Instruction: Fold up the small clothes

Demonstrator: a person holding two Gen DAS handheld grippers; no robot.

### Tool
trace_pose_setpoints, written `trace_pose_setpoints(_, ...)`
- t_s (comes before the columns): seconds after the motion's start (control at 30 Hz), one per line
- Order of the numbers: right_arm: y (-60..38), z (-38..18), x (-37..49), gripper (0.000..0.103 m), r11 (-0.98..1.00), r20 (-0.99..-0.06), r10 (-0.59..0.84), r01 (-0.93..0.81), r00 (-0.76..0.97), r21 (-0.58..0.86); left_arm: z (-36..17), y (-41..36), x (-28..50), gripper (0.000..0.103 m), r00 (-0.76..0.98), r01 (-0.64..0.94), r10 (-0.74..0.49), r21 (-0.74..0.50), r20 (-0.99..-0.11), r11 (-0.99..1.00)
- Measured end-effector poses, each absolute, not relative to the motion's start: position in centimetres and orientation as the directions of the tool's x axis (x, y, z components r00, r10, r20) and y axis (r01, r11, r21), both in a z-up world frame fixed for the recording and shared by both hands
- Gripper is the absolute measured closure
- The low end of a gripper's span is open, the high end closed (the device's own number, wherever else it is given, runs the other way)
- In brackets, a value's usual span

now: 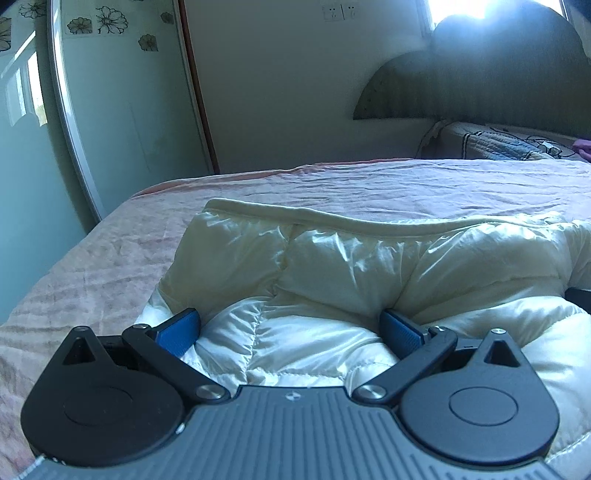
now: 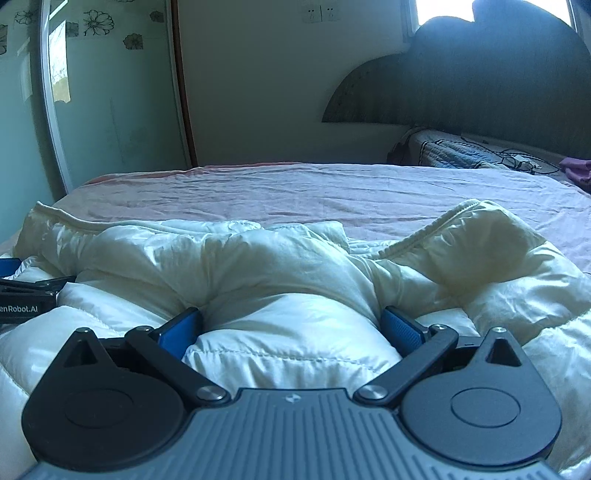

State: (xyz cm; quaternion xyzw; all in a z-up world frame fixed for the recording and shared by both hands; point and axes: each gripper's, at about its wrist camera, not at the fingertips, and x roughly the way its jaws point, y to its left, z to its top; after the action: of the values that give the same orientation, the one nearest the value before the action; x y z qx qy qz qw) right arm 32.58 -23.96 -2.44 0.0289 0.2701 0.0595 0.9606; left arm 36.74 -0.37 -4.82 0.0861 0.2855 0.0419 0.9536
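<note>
Left wrist: jacket hem short of bed edge.

We see both blue fingertips sunk into the white puffer jacket, tips hidden. In the right wrist view, the left gripper is cut off by the edge.

one puffy cream-white quilted down jacket at six o'clock on one pink-sheeted bed; two black grippers with blue pads; two white wall sockets at twelve o'clock.
</note>
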Motion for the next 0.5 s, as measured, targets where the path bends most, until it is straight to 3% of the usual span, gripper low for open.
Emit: trace_pose_setpoints(0.5,-23.56,-2.57,32.85,0.0,0.994,-0.527,0.107,-0.085,0.843,0.065,-5.04,-0.19,37.64,0.001,0.817,-0.026,0.128,0.185,-0.562,0.982)
